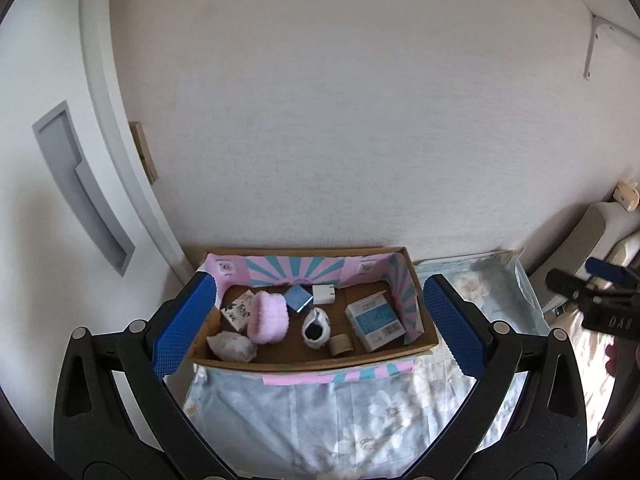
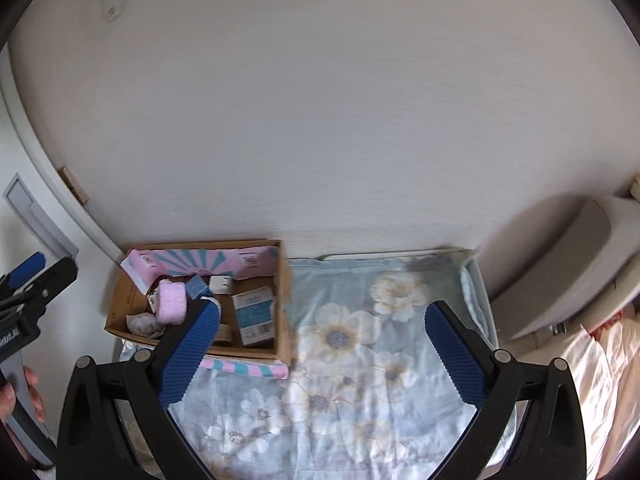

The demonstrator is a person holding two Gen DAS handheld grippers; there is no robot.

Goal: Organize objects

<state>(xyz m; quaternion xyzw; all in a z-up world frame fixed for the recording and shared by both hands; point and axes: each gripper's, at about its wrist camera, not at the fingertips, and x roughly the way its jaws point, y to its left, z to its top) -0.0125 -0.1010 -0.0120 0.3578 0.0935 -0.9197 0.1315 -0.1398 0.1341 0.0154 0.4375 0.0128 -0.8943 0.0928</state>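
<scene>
A cardboard box [image 1: 425, 322] lined with pink and teal paper stands on the floral cloth against the wall; it also shows in the right wrist view [image 2: 285, 304]. Inside lie a blue-white carton [image 1: 374, 322], a pink fluffy band [image 1: 267, 317], a small blue box [image 1: 298, 297], a white charger [image 1: 324, 294], a black-and-white pouch [image 1: 316, 328], a tape roll [image 1: 341, 345], a patterned tissue pack [image 1: 238, 311] and a crumpled white bag [image 1: 231, 346]. My left gripper [image 1: 320, 330] is open and empty, in front of the box. My right gripper [image 2: 322, 354] is open and empty over the cloth, right of the box.
The floral blue cloth [image 2: 360, 360] covers the table right of the box. A beige cushion [image 2: 560, 264] lies at the far right. A white wall stands behind, with a door frame [image 1: 120, 160] to the left.
</scene>
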